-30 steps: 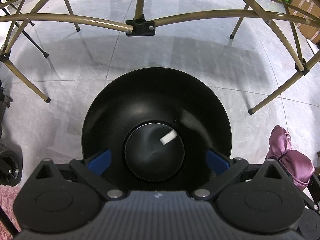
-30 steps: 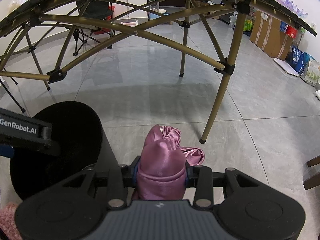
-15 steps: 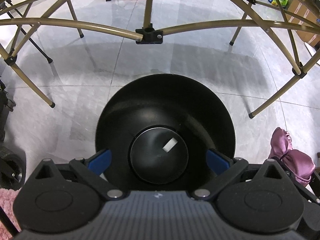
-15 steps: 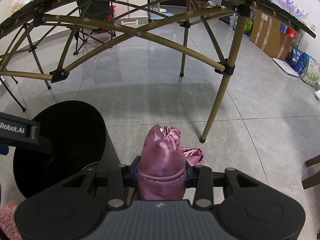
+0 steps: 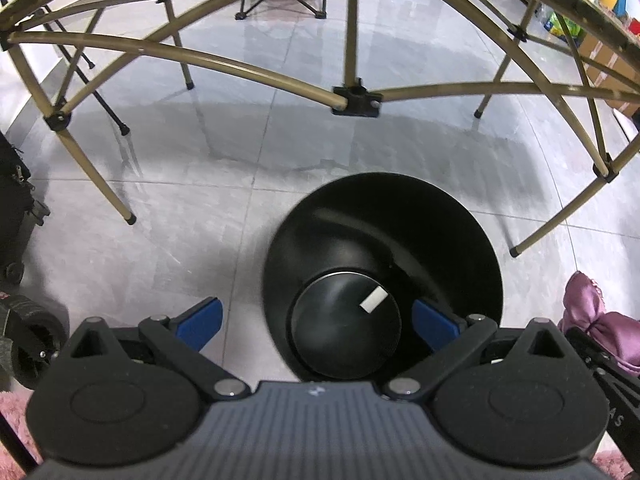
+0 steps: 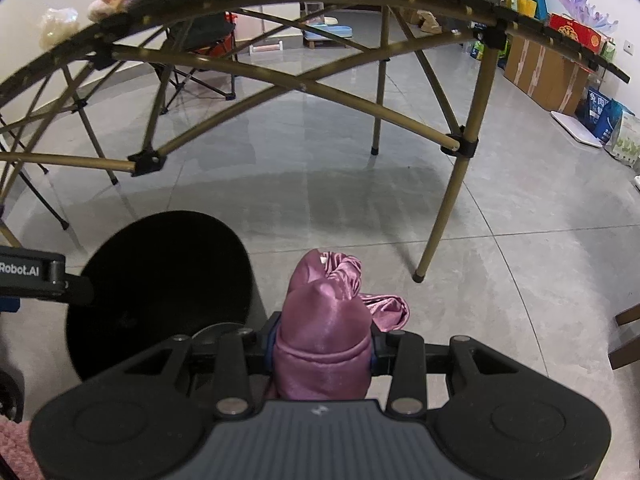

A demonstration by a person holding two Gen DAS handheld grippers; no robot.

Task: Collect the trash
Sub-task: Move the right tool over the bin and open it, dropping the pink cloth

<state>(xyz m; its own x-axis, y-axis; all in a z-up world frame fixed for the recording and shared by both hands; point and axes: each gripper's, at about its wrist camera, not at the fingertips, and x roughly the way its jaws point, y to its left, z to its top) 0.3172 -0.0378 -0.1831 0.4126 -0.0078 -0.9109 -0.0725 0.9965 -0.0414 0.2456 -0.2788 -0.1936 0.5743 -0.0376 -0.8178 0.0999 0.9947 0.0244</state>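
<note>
A round black trash bin (image 5: 440,232) stands on the grey tile floor, with one white scrap (image 5: 373,299) lying on its bottom. My left gripper (image 5: 318,320) hangs open above it: its right blue pad (image 5: 434,322) is over the bin's mouth and its left pad (image 5: 200,320) is over bare floor. Nothing is between them. My right gripper (image 6: 322,344) is shut on a bunched pink satin cloth (image 6: 324,320), held just right of the bin (image 6: 160,280). The same cloth (image 5: 592,320) shows at the right edge of the left wrist view.
A folding table's gold legs and crossbars (image 6: 452,208) arch over the floor ahead, one leg foot (image 5: 516,250) close to the bin. A scooter wheel (image 5: 28,340) and dark bag sit at left, boxes and bags (image 6: 560,68) along the right wall, a pink rug (image 6: 16,448) underfoot.
My left gripper has shifted left and risen, so the bin now sits to the right in its view, no longer centred between the pads. My right gripper rose slightly, still holding the cloth.
</note>
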